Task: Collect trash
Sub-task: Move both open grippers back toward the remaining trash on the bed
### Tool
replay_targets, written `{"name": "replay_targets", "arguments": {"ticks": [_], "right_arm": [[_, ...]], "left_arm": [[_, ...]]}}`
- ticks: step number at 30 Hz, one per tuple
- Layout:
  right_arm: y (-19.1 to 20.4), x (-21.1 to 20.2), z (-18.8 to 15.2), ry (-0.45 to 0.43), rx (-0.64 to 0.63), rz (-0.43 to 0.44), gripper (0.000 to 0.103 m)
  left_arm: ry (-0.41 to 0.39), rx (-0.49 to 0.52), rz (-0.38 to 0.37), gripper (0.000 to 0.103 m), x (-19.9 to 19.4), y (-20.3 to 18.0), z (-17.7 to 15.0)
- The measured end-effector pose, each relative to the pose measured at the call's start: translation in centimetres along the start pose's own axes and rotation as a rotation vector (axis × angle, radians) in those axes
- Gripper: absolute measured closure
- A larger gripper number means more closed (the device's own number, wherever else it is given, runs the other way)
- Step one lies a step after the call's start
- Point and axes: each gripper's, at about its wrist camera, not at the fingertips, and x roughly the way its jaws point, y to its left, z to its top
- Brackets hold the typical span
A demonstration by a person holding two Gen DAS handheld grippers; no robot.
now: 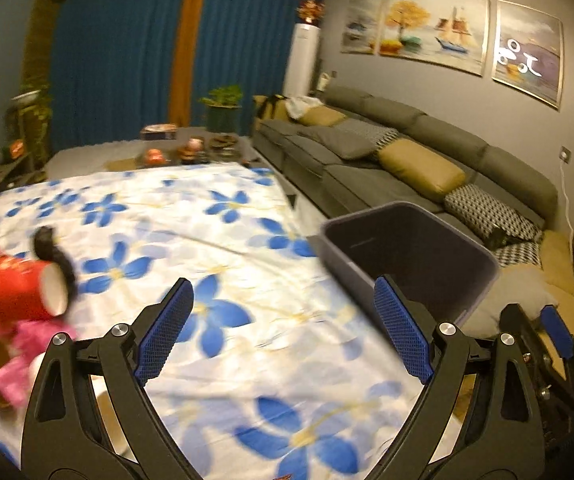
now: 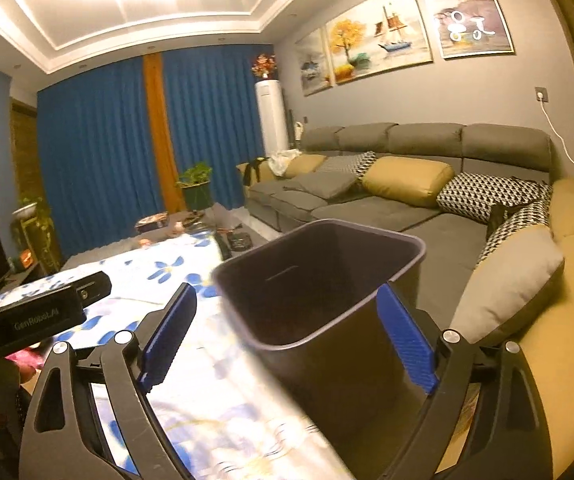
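My left gripper [image 1: 283,328] hangs with its jaws wide apart and empty over the blue-flowered white tablecloth [image 1: 223,248]; my right gripper [image 2: 287,340] is spread too, with the dark grey plastic bin [image 2: 327,272] just ahead. The red paper cup [image 1: 27,292] lies tipped among pink wrappers [image 1: 27,344] at the left. A careless pinch could crush it or drag the cloth.
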Motion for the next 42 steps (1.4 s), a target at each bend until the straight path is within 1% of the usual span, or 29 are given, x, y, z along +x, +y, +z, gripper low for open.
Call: {"name": "replay_targets", "arguments": {"ticks": [3, 4, 12, 17, 22, 24, 31, 38, 40, 42], "right_arm": [[1.1, -1.0, 0.0, -0.009, -0.012, 0.023, 0.012], [1.5, -1.5, -0.1, -0.014, -0.016, 0.033, 0.009], [4.9, -3.6, -0.5, -0.008, -0.059, 0.104, 0.008], [7.8, -4.4, -1.8, 0.023, -0.102, 0.172, 0.008], [11.1, -4.8, -3.5, 0.073, -0.147, 0.244, 0.008], [12.4, -5.0, -4.1, 0.090, -0.162, 0.271, 0.008], [17.0, -5.4, -7.1, 0.167, -0.250, 0.371, 0.008], [19.8, -4.4, -8.1, 0.221, -0.275, 0.417, 0.009], [20.3, -4.0, -8.2, 0.232, -0.279, 0.421, 0.012], [20.7, -3.7, -8.4, 0.245, -0.276, 0.427, 0.013]], "left_arm": [[-0.022, -0.012, 0.039, 0.013, -1.8, 1.7, -0.4], [-0.027, -0.012, 0.052, 0.013, -2.3, 2.0, -0.6], [-0.055, -0.035, 0.135, 0.013, -6.9, 6.5, -3.0], [-0.057, -0.072, 0.179, 0.013, -9.7, 9.9, -4.7], [-0.076, -0.104, 0.253, 0.013, -12.4, 13.8, -6.4], [-0.072, -0.120, 0.259, 0.013, -13.1, 15.0, -7.1], [-0.078, -0.173, 0.330, 0.013, -15.0, 18.9, -8.3], [-0.084, -0.210, 0.375, 0.013, -16.0, 21.4, -8.9], [-0.081, -0.220, 0.388, 0.013, -16.3, 22.1, -9.2], [-0.075, -0.228, 0.393, 0.013, -16.4, 22.7, -9.5]]}}
